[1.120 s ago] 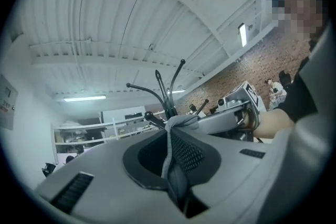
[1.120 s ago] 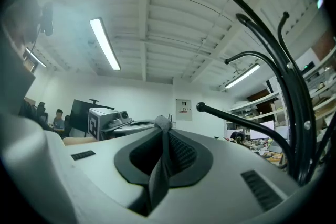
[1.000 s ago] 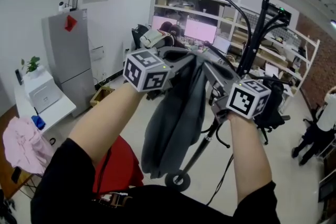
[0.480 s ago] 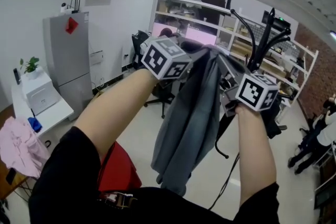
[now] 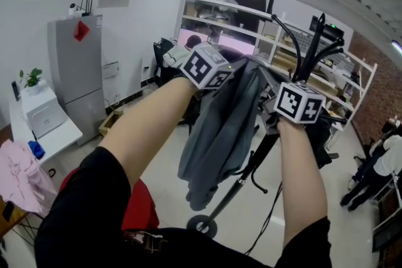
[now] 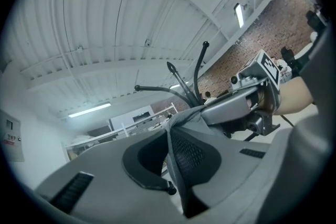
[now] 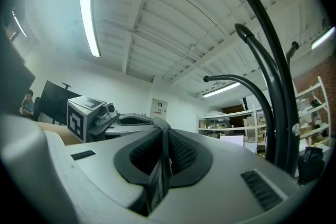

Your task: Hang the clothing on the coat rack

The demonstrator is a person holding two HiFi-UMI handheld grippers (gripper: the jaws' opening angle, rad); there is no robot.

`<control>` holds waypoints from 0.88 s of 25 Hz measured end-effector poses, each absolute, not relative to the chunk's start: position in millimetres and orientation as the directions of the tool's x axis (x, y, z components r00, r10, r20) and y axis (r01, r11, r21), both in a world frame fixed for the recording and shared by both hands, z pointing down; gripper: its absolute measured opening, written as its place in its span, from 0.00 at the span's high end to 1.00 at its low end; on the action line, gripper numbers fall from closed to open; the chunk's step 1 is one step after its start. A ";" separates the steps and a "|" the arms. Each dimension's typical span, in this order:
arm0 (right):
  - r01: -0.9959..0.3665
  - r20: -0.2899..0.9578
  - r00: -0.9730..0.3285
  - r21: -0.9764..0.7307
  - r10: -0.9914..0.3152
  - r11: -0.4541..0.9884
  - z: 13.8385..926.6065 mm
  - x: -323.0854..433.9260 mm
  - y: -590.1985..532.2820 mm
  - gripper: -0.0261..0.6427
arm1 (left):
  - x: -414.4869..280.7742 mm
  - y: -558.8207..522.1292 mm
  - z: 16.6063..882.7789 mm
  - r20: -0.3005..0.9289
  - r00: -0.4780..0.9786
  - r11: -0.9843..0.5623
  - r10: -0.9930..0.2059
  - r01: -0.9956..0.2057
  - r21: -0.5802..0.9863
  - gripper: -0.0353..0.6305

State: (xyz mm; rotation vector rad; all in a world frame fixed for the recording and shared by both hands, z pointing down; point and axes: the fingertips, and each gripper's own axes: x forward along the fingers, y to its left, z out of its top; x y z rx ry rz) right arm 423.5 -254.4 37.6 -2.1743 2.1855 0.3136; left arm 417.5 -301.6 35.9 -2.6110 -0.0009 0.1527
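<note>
Right, left gripper (image 6: 172, 134): fingers closed all the way on a thin fold of the grey garment (image 6: 177, 178). The cloth runs between the pads and out past the tips.

Right gripper (image 7: 163, 139): same, fingers pinched shut on a strip of the fabric, which hangs down out of the grip.

Each gripper shows in the other's view, close by, with cloth bunched between the two.

Head view: both are held up at arm's length, the left cube higher, the right one lower and to its right. The garment drapes from the two grips and hangs free in folds, clear of the floor (image 5: 352, 229). It is in the grippers, not on the rack (image 5: 251, 166).

The rack stands just behind: black pole, round base on the floor below the garment, curved hooks rising above the right gripper. In the right gripper view the hooks are just beside the fingers, on the right.

Further out:
- grey fridge (image 5: 78, 72) at left
- cardboard box (image 5: 113, 121) on the floor beside the fridge, contents not visible
- pink cloth (image 5: 19, 172) at lower left
- shelves (image 5: 226, 16) loaded with items at the back
</note>
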 end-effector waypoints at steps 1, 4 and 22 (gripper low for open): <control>-0.994 -0.162 -0.008 0.113 -0.987 -0.011 41.3 426.4 -255.7 0.93 | 421.9 -303.6 40.4 -0.105 0.994 -0.868 0.026 -0.030 -0.496 0.94; -0.993 -0.140 0.004 0.117 -0.990 -0.021 52.4 431.8 -257.4 0.93 | 429.8 -307.8 49.3 -0.111 0.994 -0.886 0.022 -0.032 -0.462 0.94; -0.994 -0.083 0.073 0.080 -0.994 -0.080 58.4 456.8 -269.0 0.93 | 459.5 -325.3 62.1 -0.116 0.993 -0.881 -0.029 -0.080 -0.465 0.94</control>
